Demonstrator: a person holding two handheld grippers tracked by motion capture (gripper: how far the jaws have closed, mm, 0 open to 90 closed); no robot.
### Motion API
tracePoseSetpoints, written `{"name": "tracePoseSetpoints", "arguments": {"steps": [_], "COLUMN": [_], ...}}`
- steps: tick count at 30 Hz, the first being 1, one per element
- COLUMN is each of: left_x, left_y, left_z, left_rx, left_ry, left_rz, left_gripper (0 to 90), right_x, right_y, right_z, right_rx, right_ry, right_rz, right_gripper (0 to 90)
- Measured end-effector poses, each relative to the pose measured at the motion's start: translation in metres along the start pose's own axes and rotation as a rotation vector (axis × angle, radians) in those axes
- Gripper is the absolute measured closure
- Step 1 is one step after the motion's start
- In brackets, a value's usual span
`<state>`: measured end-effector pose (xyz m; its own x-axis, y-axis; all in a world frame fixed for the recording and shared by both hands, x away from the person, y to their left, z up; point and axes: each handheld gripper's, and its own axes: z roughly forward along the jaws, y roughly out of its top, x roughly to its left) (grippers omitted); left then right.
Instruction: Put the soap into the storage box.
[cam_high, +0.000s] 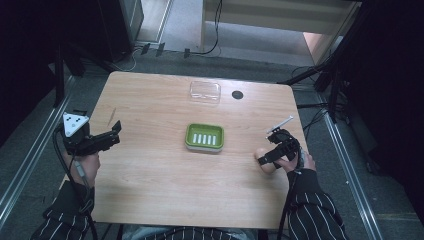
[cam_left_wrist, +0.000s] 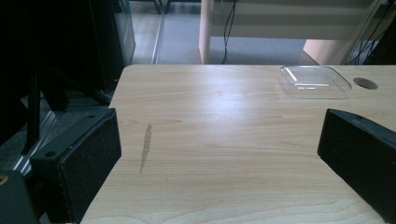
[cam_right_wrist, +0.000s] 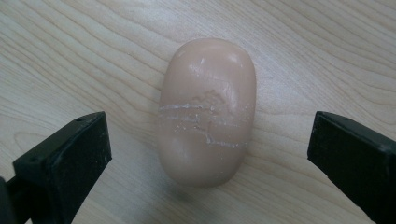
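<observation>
We had the right gripper (cam_high: 266, 156) hanging over the peach soap bar (cam_right_wrist: 207, 112) lying on the table (cam_high: 165, 185) near its right edge, jaws spread wide and clear of it. Our left gripper (cam_high: 118, 131) sat at the left edge, jaws spread too. The green soap dish (cam_high: 204, 137) was mid-table, well apart from the soap.

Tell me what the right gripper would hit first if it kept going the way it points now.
Most likely the pinkish soap bar: it lies on the wooden table straight ahead of the right gripper, between its wide-open jaws. How far off it is cannot be judged.
</observation>
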<state>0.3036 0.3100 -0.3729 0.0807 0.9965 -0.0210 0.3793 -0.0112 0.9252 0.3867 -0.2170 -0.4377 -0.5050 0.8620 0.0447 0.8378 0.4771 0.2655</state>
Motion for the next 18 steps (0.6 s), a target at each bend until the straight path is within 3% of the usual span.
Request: {"name": "tracePoseSetpoints", "arguments": {"steps": [18], "left_x": [0.000], "left_y": [0.000], "left_z": [0.000], "left_rx": [0.001], "left_ry": [0.001], "left_rz": [0.000], "left_gripper": [0.0], "right_x": [0.003], "right_y": [0.016], "right_z": [0.019], "right_rx": [0.076], "right_ry": [0.003], "right_rz": [-0.015], "right_gripper": [3.2]}}
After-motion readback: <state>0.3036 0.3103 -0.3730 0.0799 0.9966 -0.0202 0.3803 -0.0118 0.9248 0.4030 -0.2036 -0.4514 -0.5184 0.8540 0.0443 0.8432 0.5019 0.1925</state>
